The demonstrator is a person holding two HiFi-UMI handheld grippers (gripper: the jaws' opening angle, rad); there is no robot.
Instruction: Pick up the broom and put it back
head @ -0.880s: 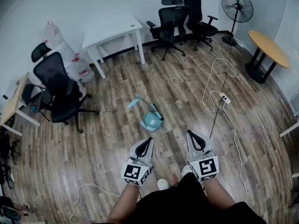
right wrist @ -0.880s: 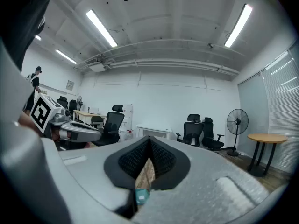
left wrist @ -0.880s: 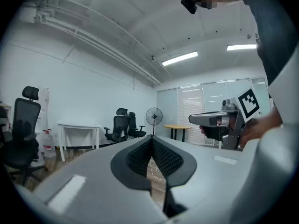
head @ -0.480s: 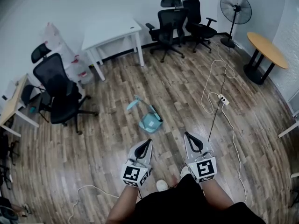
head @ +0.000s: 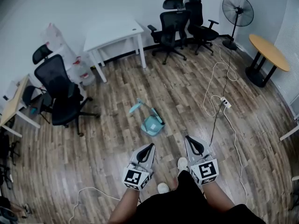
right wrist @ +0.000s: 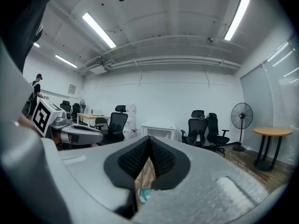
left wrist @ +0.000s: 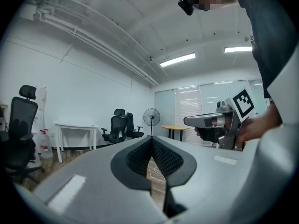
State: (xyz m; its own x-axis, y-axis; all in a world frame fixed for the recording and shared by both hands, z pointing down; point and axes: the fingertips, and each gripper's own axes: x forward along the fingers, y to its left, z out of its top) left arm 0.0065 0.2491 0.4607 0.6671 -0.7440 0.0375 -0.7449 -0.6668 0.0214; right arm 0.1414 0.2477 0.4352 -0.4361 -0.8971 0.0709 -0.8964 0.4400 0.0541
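Note:
A teal broom and dustpan set lies on the wooden floor, its pale blue handle pointing up-left. Both grippers are held level, side by side, short of it and apart from it. My left gripper is shut with nothing in it; in its own view the ribbed pads meet at the tip. My right gripper is shut and empty too. In the right gripper view a bit of the teal set shows through the gap under the closed pads. Each gripper shows in the other's view: the right gripper's body and the left gripper's body.
A black office chair stands to the left, a white table at the back, two more chairs and a fan beyond. A round table is at right. A power strip and cables lie on the floor at right.
A white shoe has stepped forward between the two grippers. Both grippers stay shut and side by side, slightly lower in the head view. The broom set lies where it was.

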